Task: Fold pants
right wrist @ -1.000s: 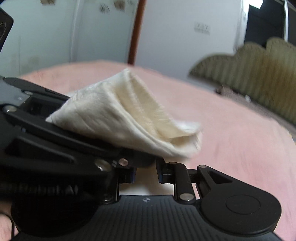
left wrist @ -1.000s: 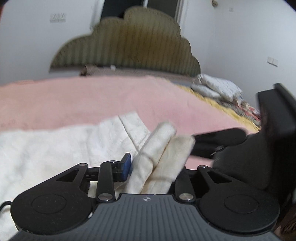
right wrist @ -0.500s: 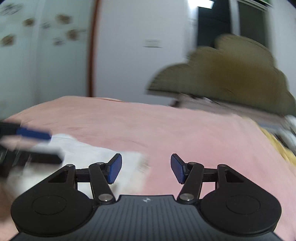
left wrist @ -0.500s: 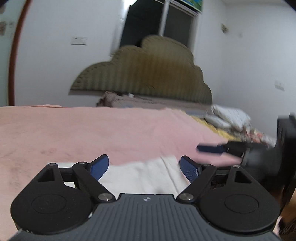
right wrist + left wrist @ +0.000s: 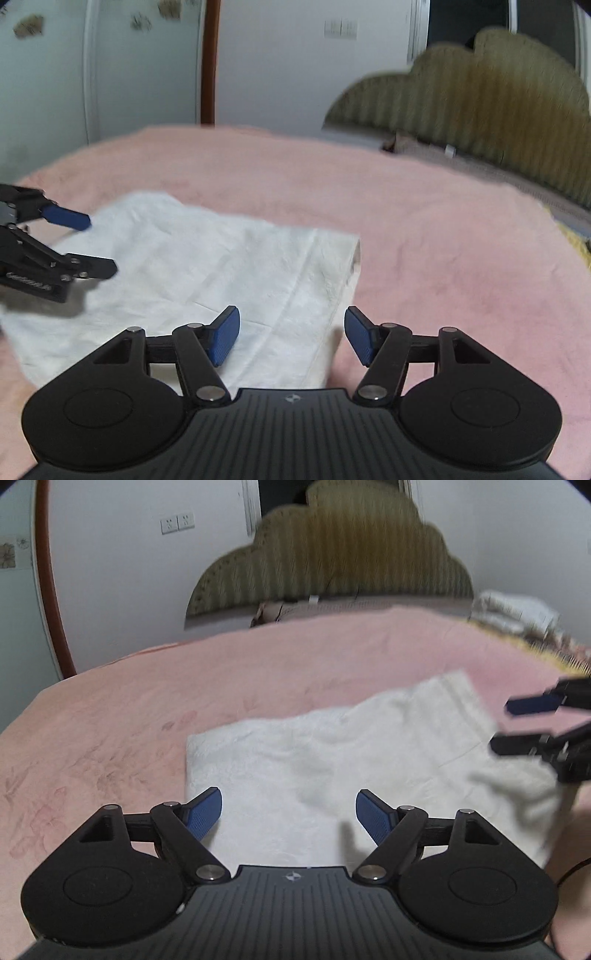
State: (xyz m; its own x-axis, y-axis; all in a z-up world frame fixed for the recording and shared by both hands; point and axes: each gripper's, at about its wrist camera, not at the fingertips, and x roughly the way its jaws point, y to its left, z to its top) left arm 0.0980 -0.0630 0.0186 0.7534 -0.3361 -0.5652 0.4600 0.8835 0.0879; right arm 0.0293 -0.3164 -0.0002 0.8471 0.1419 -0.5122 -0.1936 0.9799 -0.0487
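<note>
The white pants [image 5: 332, 760] lie folded flat in a rectangle on the pink bed cover [image 5: 147, 701]. They also show in the right wrist view [image 5: 207, 266]. My left gripper [image 5: 289, 814] is open and empty, hovering over the near left part of the pants. My right gripper [image 5: 291, 334] is open and empty over the pants' right edge. The right gripper also shows at the right of the left wrist view [image 5: 517, 723], and the left gripper at the left of the right wrist view [image 5: 92, 243], both open above the fabric.
The pink cover [image 5: 443, 240] spreads across the whole bed. An olive scalloped headboard [image 5: 332, 554] stands at the far end. Bunched white and patterned bedding [image 5: 517, 613] lies at the far right. White walls and a brown door frame [image 5: 48, 572] are behind.
One second ago both grippers were shut on the lifted pant fabric. They have let go and opened, and the pants now lie flat and folded on the cover.
</note>
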